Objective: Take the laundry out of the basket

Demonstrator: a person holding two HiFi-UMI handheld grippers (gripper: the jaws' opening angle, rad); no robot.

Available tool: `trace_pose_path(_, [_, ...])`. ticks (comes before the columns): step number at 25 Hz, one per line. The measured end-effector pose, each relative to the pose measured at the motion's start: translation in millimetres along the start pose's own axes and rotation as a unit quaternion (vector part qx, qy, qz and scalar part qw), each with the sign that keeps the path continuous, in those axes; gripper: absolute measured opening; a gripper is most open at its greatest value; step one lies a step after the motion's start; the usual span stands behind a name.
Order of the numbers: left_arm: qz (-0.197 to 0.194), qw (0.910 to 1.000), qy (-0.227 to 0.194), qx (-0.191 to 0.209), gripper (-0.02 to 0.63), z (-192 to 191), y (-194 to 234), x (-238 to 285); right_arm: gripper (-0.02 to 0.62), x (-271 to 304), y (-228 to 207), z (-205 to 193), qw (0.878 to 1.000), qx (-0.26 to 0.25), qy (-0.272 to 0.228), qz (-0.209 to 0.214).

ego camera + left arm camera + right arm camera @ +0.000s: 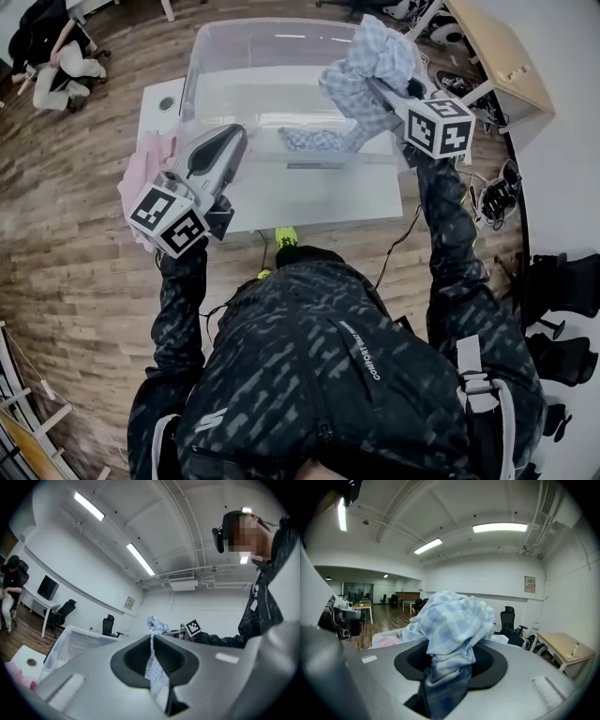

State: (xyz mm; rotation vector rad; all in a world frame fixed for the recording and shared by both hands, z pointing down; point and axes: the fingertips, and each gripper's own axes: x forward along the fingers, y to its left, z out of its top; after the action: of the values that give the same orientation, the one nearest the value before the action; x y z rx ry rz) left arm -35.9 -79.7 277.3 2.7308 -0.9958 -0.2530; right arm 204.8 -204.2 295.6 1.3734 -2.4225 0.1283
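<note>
Above basket [201,66] | cloth [371,58] bunched between right gripper [386,92] fingers, clamped partway shut on it, tail trailing into basket | left gripper [232,139] at basket's front wall, jaws fully closed

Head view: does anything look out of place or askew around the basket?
The pink cloth lies beside the basket at the table's left edge and seems to hang over it, so it may slip off. Nothing else stands out: the right gripper holds the plaid cloth up, its tail trailing into the basket.
</note>
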Motion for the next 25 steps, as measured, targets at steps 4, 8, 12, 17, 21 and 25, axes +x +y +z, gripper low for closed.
trace_pose_path(4, [-0.015, 0.9999, 0.005, -0.006, 0.009, -6, -11, -7, 0.198, -35, 11, 31, 0.999, 0.016, -0.051, -0.009])
trace_pose_path(8, [-0.035, 0.9993, 0.006, -0.012, 0.009, -15, -36, -21, 0.198, -81, 36, 51, 0.996, 0.021, -0.088, -0.013])
trace_pose_path(12, [-0.054, 0.9982, 0.014, -0.02, 0.009, -29, -70, -32, 0.198, -129, 60, 50, 0.994, 0.028, -0.103, -0.014])
trace_pose_path(17, [-0.068, 0.9971, 0.026, -0.023, 0.009, -47, -114, -38, 0.199, -168, 85, 24, 0.992, 0.062, -0.113, 0.015])
trace_pose_path(21, [-0.069, 0.9963, 0.043, -0.03, 0.009, -70, -147, -52, 0.198, -186, 113, -16, 0.989, 0.099, -0.102, 0.047])
trace_pose_path(25, [-0.055, 0.9963, 0.06, -0.03, 0.009, -89, -178, -60, 0.198, -198, 141, -75, 0.985, 0.139, -0.063, 0.085])
